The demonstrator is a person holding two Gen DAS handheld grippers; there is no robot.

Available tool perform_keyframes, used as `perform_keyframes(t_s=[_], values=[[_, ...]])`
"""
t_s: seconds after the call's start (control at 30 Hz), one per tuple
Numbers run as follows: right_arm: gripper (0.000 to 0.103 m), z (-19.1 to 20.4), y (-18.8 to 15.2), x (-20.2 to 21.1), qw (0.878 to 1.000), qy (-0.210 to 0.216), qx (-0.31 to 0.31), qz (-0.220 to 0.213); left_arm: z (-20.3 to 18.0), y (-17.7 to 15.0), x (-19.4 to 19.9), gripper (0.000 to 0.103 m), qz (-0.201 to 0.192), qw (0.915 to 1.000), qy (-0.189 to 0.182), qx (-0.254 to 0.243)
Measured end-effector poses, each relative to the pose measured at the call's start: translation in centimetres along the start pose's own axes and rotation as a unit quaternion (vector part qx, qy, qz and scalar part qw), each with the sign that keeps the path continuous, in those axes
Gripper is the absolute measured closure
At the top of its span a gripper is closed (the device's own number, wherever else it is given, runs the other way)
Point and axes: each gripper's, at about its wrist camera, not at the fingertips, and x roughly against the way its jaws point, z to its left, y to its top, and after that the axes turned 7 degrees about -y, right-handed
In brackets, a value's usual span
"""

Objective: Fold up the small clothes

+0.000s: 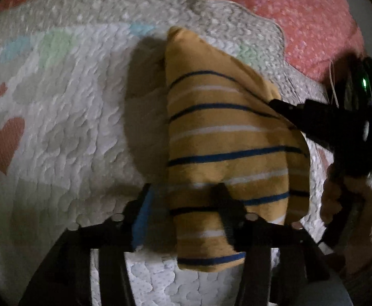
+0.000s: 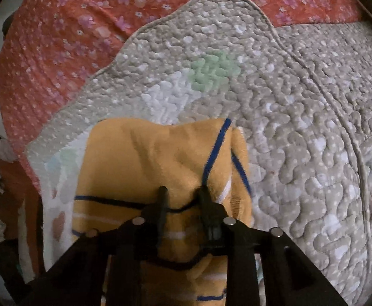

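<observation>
Left gripper (image 1: 186, 211) jaws parted astride near end of folded yellow striped garment (image 1: 226, 140) on quilt (image 1: 71, 117); long axis straight ahead. Right gripper (image 2: 183, 201) jaws slightly apart over far end; grip unclear.

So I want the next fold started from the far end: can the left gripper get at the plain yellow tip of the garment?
Probably yes: the left gripper is open over the striped garment's near end, and nothing covers the tip.

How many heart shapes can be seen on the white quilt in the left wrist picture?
2. A large heart is at the left edge; a small heart is above it. The striped garment may hide others.
</observation>
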Motion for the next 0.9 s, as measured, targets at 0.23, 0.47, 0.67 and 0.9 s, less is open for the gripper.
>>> perform_keyframes(t_s=[0.23, 0.47, 0.67, 0.9], values=[[0.06, -1.0, -0.5, 2.2, 0.999, 0.009, -0.022, -0.036, 2.3, 0.8, 1.6, 0.05, -0.004, 0.9961, -0.064, 0.061], [0.026, -3.9, -0.7, 2.1, 0.997, 0.01, -0.069, -0.031, 4.8, 3.6, 3.4, 0.047, -0.042, 0.9941, -0.061, 0.079], [0.025, -5.5, -1.3, 0.7, 0.994, 0.036, -0.103, 0.013, 4.7, 5.1, 1.3, 0.042, -0.033, 0.9935, -0.067, 0.086], [0.019, -5.4, -1.3, -0.1, 0.993, 0.052, -0.101, 0.021, 4.4, 5.8, -0.7, 0.035, -0.012, 0.9847, -0.14, 0.103]])
